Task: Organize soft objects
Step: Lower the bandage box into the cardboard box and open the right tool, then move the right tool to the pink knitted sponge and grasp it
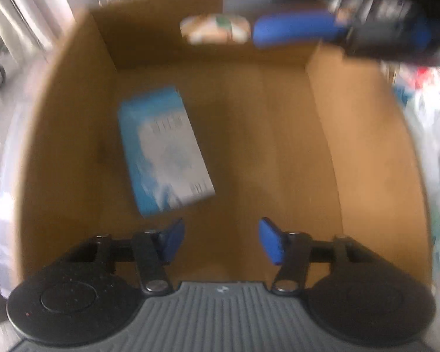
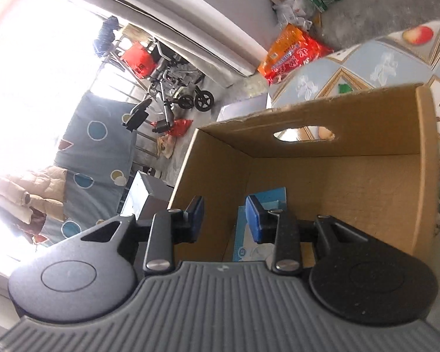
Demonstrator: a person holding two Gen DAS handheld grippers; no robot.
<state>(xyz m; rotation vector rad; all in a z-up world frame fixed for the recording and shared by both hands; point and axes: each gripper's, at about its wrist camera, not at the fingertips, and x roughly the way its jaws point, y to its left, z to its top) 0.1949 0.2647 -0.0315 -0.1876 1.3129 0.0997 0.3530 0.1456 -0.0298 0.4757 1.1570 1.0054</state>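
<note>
brown cardboard box [image 1: 366,152] stands open on a patterned tabletop [image 2: 375,67], with an oval handle hole [image 2: 303,133] cut in one wall. on the box floor lies a blue and white soft pack [image 1: 164,152], flat and askew, near the left wall in the left wrist view. the left hand-held gripper [image 1: 221,239] points down into the box, its blue pads apart with nothing between them, the pack just beyond its left pad. the right hand-held gripper [image 2: 224,218] hangs over the box rim, pads apart and empty; in the left view it shows blurred at the upper right [image 1: 296,29].
</note>
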